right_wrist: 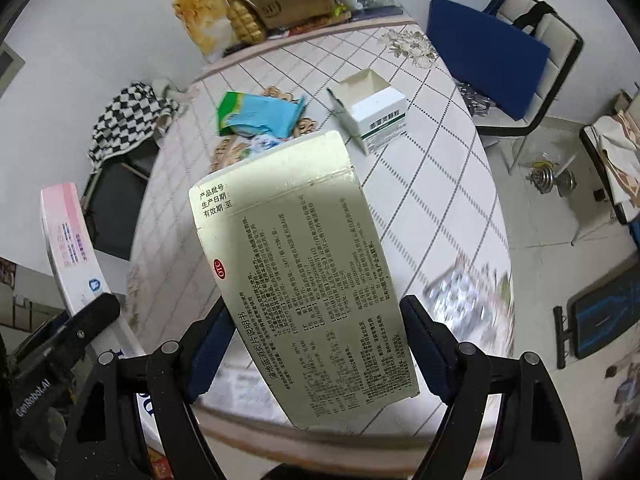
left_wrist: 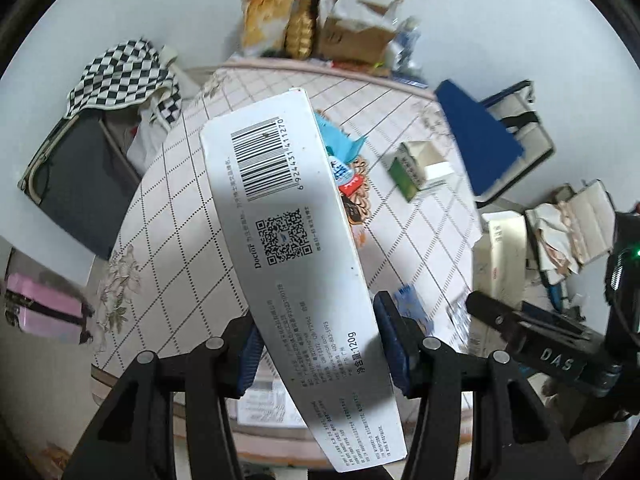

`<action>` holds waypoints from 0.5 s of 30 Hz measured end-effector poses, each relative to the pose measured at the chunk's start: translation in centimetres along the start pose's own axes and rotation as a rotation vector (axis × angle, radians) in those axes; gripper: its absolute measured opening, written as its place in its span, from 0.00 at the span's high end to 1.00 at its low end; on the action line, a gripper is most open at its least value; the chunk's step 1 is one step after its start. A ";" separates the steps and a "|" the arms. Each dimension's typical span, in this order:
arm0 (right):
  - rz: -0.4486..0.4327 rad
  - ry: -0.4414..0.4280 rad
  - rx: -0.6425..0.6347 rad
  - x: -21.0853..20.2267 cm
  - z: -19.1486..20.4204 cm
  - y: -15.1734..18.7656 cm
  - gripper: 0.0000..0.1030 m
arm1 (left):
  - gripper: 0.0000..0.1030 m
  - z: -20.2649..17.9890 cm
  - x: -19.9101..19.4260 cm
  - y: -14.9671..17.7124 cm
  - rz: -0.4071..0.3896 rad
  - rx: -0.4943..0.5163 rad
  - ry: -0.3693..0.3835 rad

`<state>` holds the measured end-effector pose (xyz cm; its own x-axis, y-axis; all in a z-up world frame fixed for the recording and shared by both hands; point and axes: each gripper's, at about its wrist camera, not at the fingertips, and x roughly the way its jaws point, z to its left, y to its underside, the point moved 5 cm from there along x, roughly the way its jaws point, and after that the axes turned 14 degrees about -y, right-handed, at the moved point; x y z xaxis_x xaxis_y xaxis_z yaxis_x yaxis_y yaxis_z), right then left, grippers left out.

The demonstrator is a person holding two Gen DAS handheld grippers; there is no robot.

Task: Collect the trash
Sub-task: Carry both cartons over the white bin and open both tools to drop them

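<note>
Pinching a long white toothpaste carton (left_wrist: 296, 240) between its blue pads, the left gripper (left_wrist: 316, 344) holds it tilted, the barcode end leaning toward 11 o'clock above the table (left_wrist: 168, 216). The right gripper (right_wrist: 316, 344) is clamped the same way on a pale gold medicine box (right_wrist: 296, 264) printed with an OTC mark, its flap end pointing to 12 o'clock. In the right view the white carton (right_wrist: 68, 248) shows at 9 o'clock — its pink face outward.

Trash lies on the table beyond both boxes: a blue-green wrapper (right_wrist: 260, 114) near the middle, and an opened white-and-green box (right_wrist: 374, 114) at 1 o'clock of the gold one, apart from the wrapper. A blurred foil blister sheet (right_wrist: 468, 296) sits at 3 o'clock by the table's edge.

The round table wears a cream cloth with a dotted diamond grid and flower prints. At its far rim, 12 o'clock, stand a cardboard box (right_wrist: 292, 0) and snack bags (right_wrist: 204, 20) against a white wall. A checkered cloth (right_wrist: 124, 120) drapes a chair at 10 o'clock — a blue-backed chair (right_wrist: 484, 60) stands at 2 o'clock, and dumbbells (right_wrist: 552, 178) rest on the tiled floor.
</note>
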<state>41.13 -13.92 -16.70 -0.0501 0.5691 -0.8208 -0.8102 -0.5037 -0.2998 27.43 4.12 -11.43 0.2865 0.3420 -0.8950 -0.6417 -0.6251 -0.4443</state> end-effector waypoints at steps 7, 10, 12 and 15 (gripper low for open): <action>-0.082 0.008 0.057 -3.4 5.1 11.6 0.19 | 0.53 4.5 -4.0 8.7 -0.005 0.096 0.107; -0.064 -0.004 0.130 -2.9 6.0 18.4 0.19 | 0.53 6.2 -3.7 13.5 0.068 0.119 0.146; -0.025 -0.003 0.175 -1.7 6.0 22.6 0.19 | 0.53 7.4 -2.7 16.6 0.136 0.117 0.164; 0.062 0.002 0.248 0.7 5.3 29.5 0.19 | 0.53 8.8 0.1 21.7 0.250 0.113 0.176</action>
<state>14.13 -24.91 -23.59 -0.1026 0.5406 -0.8350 -0.9242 -0.3622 -0.1209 7.28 -3.20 -20.78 0.2223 0.0546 -0.9734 -0.7799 -0.5893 -0.2112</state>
